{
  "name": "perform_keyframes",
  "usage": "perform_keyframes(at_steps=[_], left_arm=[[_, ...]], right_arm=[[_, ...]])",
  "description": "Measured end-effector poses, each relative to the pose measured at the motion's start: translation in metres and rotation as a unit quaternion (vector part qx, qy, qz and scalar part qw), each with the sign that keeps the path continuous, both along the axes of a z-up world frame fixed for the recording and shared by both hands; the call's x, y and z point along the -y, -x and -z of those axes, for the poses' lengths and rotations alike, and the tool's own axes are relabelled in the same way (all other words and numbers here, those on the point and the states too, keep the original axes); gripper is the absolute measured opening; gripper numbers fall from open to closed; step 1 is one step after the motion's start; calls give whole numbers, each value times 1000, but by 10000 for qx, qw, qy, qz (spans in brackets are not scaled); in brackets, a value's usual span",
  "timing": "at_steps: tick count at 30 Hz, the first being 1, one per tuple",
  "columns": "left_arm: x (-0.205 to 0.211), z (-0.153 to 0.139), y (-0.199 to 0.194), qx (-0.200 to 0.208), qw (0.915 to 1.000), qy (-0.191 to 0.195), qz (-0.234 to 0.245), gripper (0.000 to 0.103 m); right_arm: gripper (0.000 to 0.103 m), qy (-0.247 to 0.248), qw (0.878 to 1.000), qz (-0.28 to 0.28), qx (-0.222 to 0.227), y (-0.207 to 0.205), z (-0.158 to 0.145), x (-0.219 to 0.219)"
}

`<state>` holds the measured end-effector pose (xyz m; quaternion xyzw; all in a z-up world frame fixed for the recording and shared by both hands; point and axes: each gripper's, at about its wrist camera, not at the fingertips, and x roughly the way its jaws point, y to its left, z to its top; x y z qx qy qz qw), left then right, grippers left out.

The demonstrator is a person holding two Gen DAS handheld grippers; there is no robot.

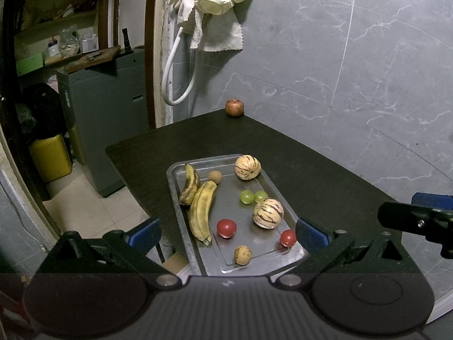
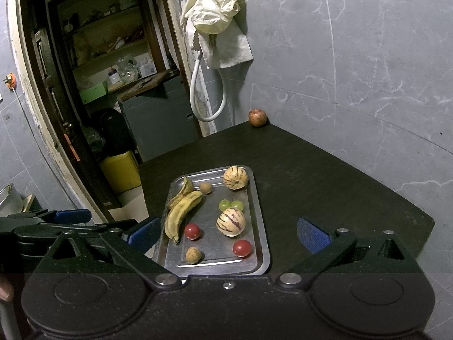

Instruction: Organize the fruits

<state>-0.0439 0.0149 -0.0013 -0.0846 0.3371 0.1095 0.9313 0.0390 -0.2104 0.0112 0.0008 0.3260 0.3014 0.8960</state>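
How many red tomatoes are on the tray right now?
2. One tomato lies beside the long banana's tip; the other tomato sits near the tray's near right corner. None seems hidden.

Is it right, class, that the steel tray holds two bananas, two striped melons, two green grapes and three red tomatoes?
Not quite: the tray holds two red tomatoes, not three, as the right wrist view shows. The bananas, striped melons and green grapes are as stated.

Each black hand-held gripper (image 1: 228, 233) has 2 blue-padded fingers (image 1: 311, 235), silver screws.
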Motion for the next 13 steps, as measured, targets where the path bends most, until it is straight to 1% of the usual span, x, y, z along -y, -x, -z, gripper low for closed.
perform_keyframes(at_steps=[5,7,9,13], left_arm=[[-1,-2,3,107,9999,102,27,103],[2,-3,3,159,9999,-10,16,103],[3,-3,2,152,9999,-67,17,103],[-1,0,-2,27,10000,60,15,103]], right_arm=[[102,1,10000,-8,0,0,0,0],[102,-1,10000,-10,-4,0,0,0],[102,2,10000,-10,1,0,0,0],[102,-6,10000,-1,1,0,0,0]])
